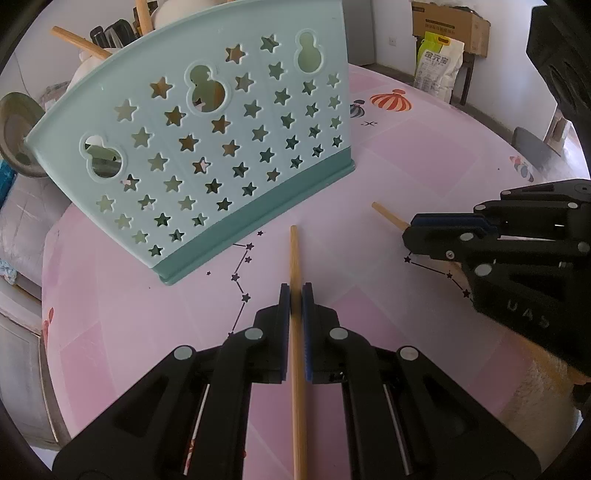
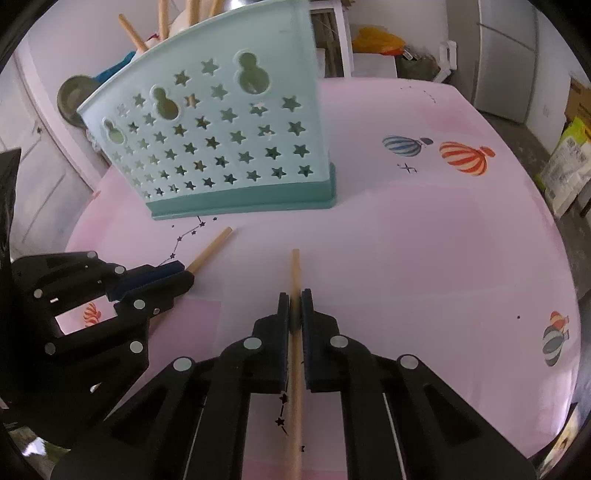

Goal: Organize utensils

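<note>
A pale teal utensil holder (image 1: 207,147) (image 2: 221,140) with star-shaped holes stands on the pink table, and several wooden handles (image 1: 79,40) (image 2: 133,31) stick out of its top. In the left wrist view my left gripper (image 1: 295,290) is shut on a wooden chopstick (image 1: 294,254) whose tip points toward the holder's base. My right gripper (image 2: 295,295) is shut on a second wooden chopstick (image 2: 295,269), also pointing forward. Each gripper shows in the other's view: the right gripper (image 1: 412,229) at the right and the left gripper (image 2: 183,271) at the left, both just in front of the holder.
The pink tablecloth (image 1: 406,147) (image 2: 443,240) carries balloon and star prints. A round metal utensil head (image 1: 14,133) (image 2: 72,99) shows behind the holder at the left. Beyond the table's far edge stand a cardboard box (image 1: 450,26) and a yellow-green bag (image 1: 437,62).
</note>
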`<action>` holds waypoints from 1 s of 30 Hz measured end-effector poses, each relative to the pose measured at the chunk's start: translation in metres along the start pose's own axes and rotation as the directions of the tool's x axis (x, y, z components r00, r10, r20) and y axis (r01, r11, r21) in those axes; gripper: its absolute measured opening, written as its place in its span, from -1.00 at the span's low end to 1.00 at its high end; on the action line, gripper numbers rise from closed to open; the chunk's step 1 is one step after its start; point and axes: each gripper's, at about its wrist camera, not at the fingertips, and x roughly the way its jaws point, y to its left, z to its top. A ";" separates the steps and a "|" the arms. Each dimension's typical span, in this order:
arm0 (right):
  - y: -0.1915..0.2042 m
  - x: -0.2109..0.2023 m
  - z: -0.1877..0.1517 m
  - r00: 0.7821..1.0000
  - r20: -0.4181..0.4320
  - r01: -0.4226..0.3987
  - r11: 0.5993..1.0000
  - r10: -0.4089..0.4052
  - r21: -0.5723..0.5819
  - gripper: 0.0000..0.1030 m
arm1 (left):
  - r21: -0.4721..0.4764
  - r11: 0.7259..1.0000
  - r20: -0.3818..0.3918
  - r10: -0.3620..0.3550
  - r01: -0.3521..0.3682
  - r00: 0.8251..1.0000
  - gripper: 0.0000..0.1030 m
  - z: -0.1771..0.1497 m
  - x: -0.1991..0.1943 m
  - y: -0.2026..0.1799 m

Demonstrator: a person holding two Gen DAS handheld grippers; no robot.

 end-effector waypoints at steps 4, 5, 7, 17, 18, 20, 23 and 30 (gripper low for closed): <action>-0.008 -0.004 -0.001 1.000 0.012 -0.014 0.999 0.014 0.037 -0.87 | -0.001 1.000 -0.005 -0.001 0.001 1.000 -0.90 0.002 0.002 0.001; -0.009 -0.006 -0.002 1.000 0.015 -0.021 0.999 0.020 0.044 -0.87 | -0.004 1.000 -0.011 -0.007 0.007 1.000 -0.90 0.004 0.003 0.002; -0.011 -0.008 -0.002 0.999 0.022 -0.033 0.998 0.032 0.059 -0.87 | -0.005 1.000 -0.022 -0.025 0.025 0.999 -0.90 0.008 0.005 0.005; -0.022 -0.013 -0.002 0.997 0.051 -0.061 0.990 0.055 0.126 -0.87 | -0.072 0.988 -0.029 -0.136 0.134 0.990 -0.91 0.018 0.015 0.028; -0.022 -0.014 -0.002 0.997 0.052 -0.063 0.990 0.056 0.128 -0.87 | -0.071 0.988 -0.031 -0.138 0.136 0.990 -0.91 0.018 0.015 0.029; -0.024 -0.015 -0.002 0.996 0.061 -0.067 0.989 0.059 0.135 -0.87 | -0.075 0.989 -0.011 -0.132 0.131 0.991 -0.91 0.019 0.011 0.034; -0.024 -0.019 -0.002 0.995 0.080 -0.078 0.986 0.067 0.147 -0.87 | -0.093 0.984 0.043 -0.150 0.153 0.988 -0.91 0.021 -0.007 0.045; -0.028 -0.027 0.000 0.990 0.114 -0.101 0.981 0.082 0.164 -0.87 | -0.163 0.960 0.284 -0.176 0.228 0.943 -0.91 0.023 -0.079 0.084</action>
